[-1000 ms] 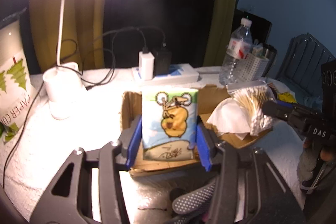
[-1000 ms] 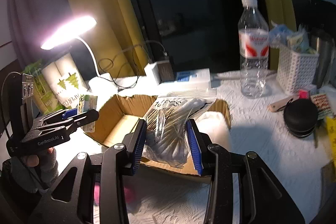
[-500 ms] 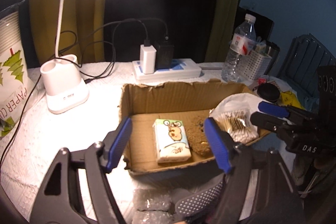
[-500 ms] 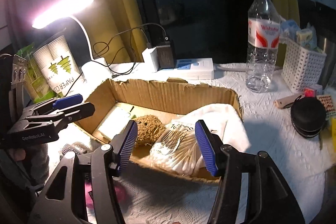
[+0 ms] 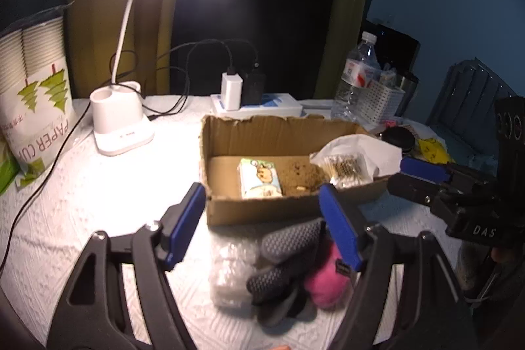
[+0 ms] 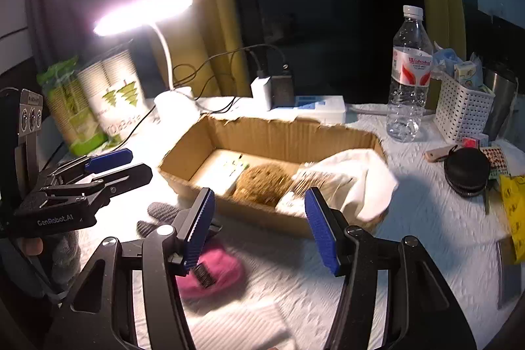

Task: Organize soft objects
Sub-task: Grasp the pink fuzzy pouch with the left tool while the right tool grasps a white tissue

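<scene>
Currently both tools are held spread and empty before the cardboard box (image 5: 262, 212). Ahead of the left tool (image 5: 262, 225), the tissue pack (image 5: 259, 179) is seen lying inside the box, beside the brown plush (image 6: 265, 182) and the cotton swab bag (image 5: 344, 166). Under the right tool (image 6: 259, 228), a pink item (image 6: 220, 271) and a grey glove (image 5: 285, 264) are left on the desk (image 6: 426, 235).

- Black, triangularly cut-out frames with silver screws and ribbed blue pads are seen on the left gripper (image 5: 262, 225) and right gripper (image 6: 259, 227).
- White lettering "DAS" and "GenRobot.AI" is printed on them.
</scene>
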A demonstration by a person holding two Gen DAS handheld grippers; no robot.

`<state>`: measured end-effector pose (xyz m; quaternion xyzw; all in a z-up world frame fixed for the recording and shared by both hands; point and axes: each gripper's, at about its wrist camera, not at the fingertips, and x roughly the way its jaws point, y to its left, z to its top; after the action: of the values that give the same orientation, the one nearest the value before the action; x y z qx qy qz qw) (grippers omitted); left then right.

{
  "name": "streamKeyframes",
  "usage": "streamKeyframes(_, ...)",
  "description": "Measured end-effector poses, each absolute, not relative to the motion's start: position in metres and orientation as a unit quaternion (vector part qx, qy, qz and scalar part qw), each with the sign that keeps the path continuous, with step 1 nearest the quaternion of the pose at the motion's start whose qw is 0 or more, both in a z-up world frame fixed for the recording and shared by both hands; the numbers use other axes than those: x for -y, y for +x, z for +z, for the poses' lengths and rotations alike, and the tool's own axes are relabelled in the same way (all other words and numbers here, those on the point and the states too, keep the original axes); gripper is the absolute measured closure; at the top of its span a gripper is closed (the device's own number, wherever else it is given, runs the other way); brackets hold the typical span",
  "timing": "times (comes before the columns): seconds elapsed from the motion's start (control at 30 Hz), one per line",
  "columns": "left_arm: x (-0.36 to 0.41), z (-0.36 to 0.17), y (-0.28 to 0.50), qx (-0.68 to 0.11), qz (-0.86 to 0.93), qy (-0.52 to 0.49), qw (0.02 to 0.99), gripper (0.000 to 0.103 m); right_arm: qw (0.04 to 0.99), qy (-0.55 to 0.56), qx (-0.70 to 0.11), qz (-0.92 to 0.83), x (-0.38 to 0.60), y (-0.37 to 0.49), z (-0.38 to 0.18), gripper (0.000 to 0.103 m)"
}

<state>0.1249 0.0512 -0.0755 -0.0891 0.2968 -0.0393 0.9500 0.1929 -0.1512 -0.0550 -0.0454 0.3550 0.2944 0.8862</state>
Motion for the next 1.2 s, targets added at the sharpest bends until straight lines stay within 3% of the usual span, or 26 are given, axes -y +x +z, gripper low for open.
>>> streamKeyframes(0.63,-0.044,-0.102,0.069,-0.323,-0.047,-0.098,0.94,0.03,0.876,-0.075,-0.397,0.264,0.15,0.138,-0.088,0.043)
streamKeyframes(0.8,-0.035,-0.11,0.063,-0.333,-0.052,-0.099,0.936,0.03,0.864,-0.089,-0.422,0.259,0.155,0.132,-0.106,0.033)
streamKeyframes(1.2,-0.02,-0.123,0.059,-0.362,-0.053,-0.089,0.927,0.029,0.846,-0.124,-0.45,0.258,0.148,0.114,-0.142,0.032)
